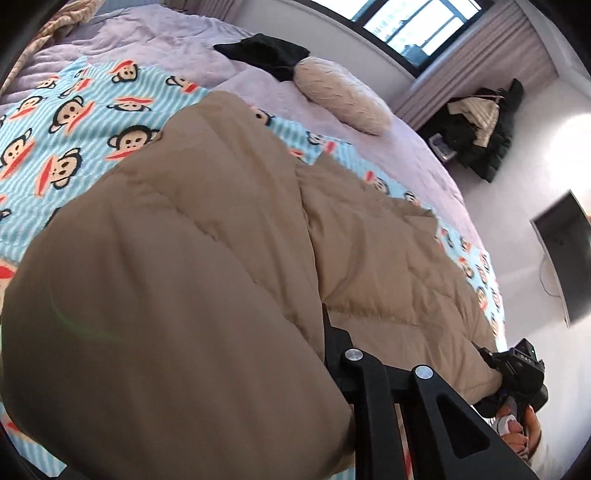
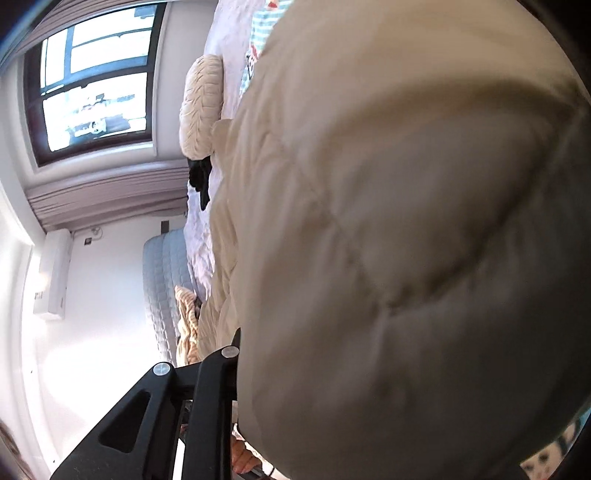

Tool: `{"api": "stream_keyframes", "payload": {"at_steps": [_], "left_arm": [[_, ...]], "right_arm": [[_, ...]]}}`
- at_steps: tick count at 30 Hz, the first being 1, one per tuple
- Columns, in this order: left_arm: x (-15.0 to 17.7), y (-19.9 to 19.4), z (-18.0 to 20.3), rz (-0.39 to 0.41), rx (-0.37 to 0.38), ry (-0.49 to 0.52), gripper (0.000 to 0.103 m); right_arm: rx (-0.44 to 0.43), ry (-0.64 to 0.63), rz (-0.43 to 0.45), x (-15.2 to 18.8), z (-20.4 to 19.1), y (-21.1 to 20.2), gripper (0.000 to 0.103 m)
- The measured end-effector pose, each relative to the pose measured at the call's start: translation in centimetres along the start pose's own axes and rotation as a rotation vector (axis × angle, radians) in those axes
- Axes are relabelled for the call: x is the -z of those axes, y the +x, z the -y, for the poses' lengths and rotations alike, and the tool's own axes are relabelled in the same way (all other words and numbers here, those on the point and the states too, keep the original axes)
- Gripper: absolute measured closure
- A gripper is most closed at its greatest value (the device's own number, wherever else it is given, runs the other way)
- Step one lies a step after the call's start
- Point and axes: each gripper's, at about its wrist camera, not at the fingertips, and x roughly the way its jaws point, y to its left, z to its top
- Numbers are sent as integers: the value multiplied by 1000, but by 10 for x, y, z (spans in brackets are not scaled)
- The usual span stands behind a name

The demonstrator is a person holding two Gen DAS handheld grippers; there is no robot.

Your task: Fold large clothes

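Note:
A large beige quilted coat (image 1: 221,240) lies over a monkey-print blanket (image 1: 55,122) on the bed. In the left wrist view its near part is lifted and bulges over my left gripper (image 1: 325,325), whose fingertips are buried in the fabric; it is shut on the coat. Further right, my right gripper (image 1: 485,352) pinches the coat's edge, with a person's hand (image 1: 517,439) behind it. In the right wrist view the coat (image 2: 388,221) fills most of the picture and drapes over my right gripper (image 2: 236,350), hiding its fingertips.
A cream pillow (image 1: 343,96) and a black garment (image 1: 269,55) lie on the lavender bedspread (image 1: 166,44) beyond the coat. A heap of clothes (image 1: 480,129) sits on the floor under the window (image 1: 413,22). A dark screen (image 1: 565,258) stands at the right.

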Motion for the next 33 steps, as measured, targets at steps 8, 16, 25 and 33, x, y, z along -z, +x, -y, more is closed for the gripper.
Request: {"api": "stream_keyframes", "payload": {"at_steps": [8, 16, 25, 33], "left_arm": [[86, -72, -24, -103, 28, 40, 84], [166, -107, -53, -243, 14, -9, 84], [181, -109, -54, -264, -159, -45, 66], [181, -197, -53, -235, -319, 6, 66]], "right_arm": [[51, 21, -11, 73, 18, -45, 80], [116, 91, -29, 130, 55, -75, 78], [252, 105, -102, 133, 54, -79, 54], [480, -243, -210, 152, -13, -130, 69]]}}
